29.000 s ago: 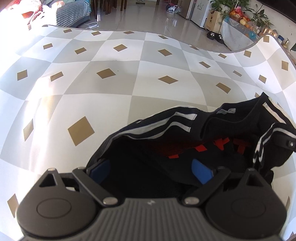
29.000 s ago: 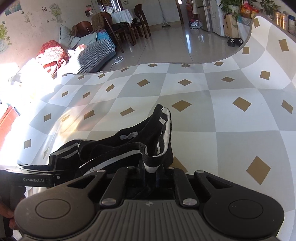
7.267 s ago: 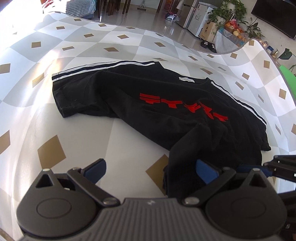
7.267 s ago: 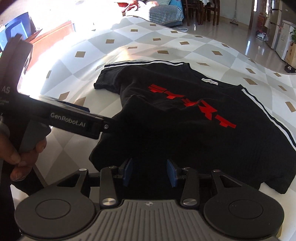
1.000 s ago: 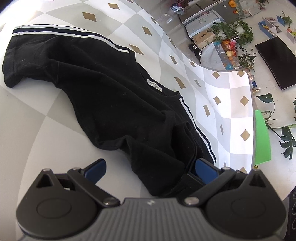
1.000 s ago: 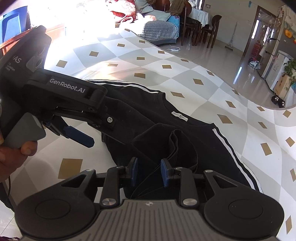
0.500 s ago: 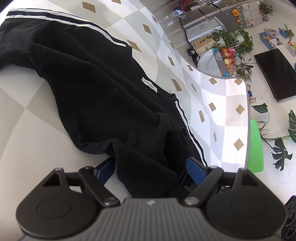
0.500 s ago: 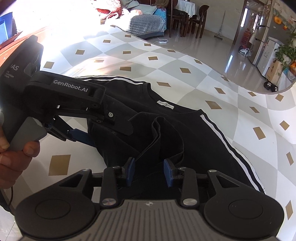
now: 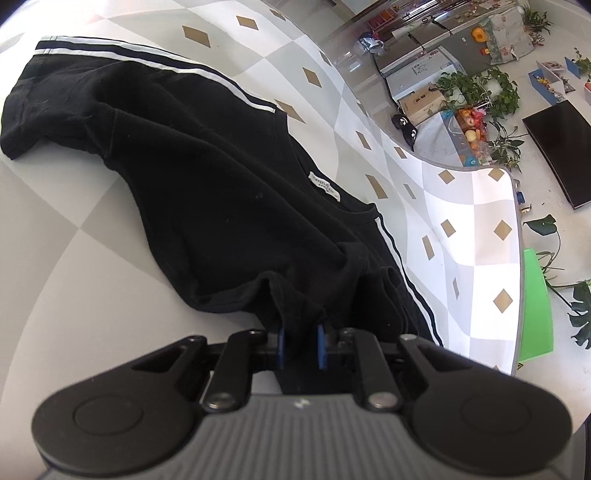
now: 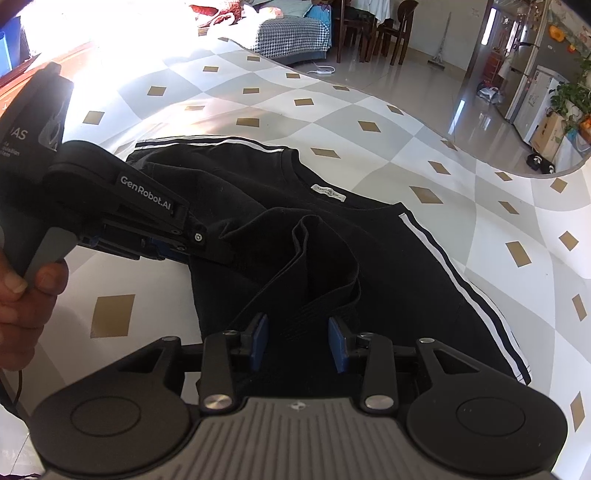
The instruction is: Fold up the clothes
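Note:
A black T-shirt (image 9: 221, 177) with white shoulder stripes and a white neck label (image 9: 324, 186) lies rumpled on the checked tablecloth (image 9: 74, 258). My left gripper (image 9: 300, 345) is shut on a pinch of the shirt's near edge, with cloth bunched between its blue pads. In the right wrist view the T-shirt (image 10: 369, 258) shows a raised fold in the middle. My right gripper (image 10: 298, 341) stands open over the shirt's near part, with cloth lying loosely between its fingers. The left gripper (image 10: 218, 254) reaches in from the left, held by a hand (image 10: 22, 295).
The table's edge (image 9: 519, 258) curves round on the right, with a green object (image 9: 535, 314) and floor beyond it. Bare tablecloth (image 10: 498, 229) lies right of the shirt. A checked sofa (image 10: 291, 33) and chairs stand far behind.
My left gripper went from wide open to shut on the shirt's near edge. The right gripper's fingers spread a little wider and the middle fold sank lower.

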### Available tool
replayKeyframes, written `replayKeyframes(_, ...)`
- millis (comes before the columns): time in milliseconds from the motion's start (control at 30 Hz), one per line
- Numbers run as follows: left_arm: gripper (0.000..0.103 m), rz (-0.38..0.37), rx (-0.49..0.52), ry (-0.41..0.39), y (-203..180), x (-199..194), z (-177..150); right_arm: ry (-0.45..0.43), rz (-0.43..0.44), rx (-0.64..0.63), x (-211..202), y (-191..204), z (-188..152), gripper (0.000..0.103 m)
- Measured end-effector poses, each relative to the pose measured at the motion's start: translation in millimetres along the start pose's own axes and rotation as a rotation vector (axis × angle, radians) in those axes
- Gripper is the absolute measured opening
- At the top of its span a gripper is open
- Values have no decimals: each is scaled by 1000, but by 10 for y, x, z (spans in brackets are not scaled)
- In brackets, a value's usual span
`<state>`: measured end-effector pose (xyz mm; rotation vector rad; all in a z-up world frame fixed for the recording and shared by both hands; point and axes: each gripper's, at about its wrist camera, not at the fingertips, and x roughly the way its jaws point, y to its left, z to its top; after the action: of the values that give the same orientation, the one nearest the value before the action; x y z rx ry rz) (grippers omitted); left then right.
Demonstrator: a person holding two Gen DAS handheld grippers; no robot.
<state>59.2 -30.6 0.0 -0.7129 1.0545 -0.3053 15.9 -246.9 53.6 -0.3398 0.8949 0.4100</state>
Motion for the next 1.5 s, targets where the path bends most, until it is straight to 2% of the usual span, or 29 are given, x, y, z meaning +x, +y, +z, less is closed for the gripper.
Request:
replayKeyframes(200, 12, 54, 68, -88, -105, -268, 43, 58, 39, 1, 65, -11, -68, 38)
replayKeyframes(433, 12, 120, 139, -166, -151, -641, 79, 152, 34, -43, 221, 33, -196, 40)
replayKeyframes(667, 11, 203, 121, -240, 78, -1144, 97, 174, 51, -22, 243, -5, -253, 44)
replayKeyframes(867, 11, 278, 102, -273, 283, -1427, 14, 186, 44, -10, 234, 16, -238, 44)
replayKeyframes(1000, 13, 257, 80, -265, 358, -1490, -18, 156, 55, 15, 104, 21, -184, 44)
replayKeyframes(1067, 22, 226, 81, -259, 350, -1481, -31, 126, 68, 42, 7, 5, -163, 44)
replayKeyframes(1133, 45, 193, 79, -256, 337, -1460, -43, 92, 74, 74, -85, -13, -138, 44)
replayKeyframes(1167, 51, 179, 73, -261, 332, -1449, -47, 81, 73, 88, -121, -19, -136, 45)
replayKeyframes(1233, 75, 156, 62, -271, 320, -1421, -50, 65, 72, 116, -173, -35, -139, 45)
replayKeyframes(1300, 79, 153, 62, -281, 304, -1374, -34, 68, 71, 147, -176, -53, -154, 45)
replayKeyframes(1500, 80, 186, 101, -224, 266, -1108, -15, 82, 65, 180, -149, -55, -211, 45)
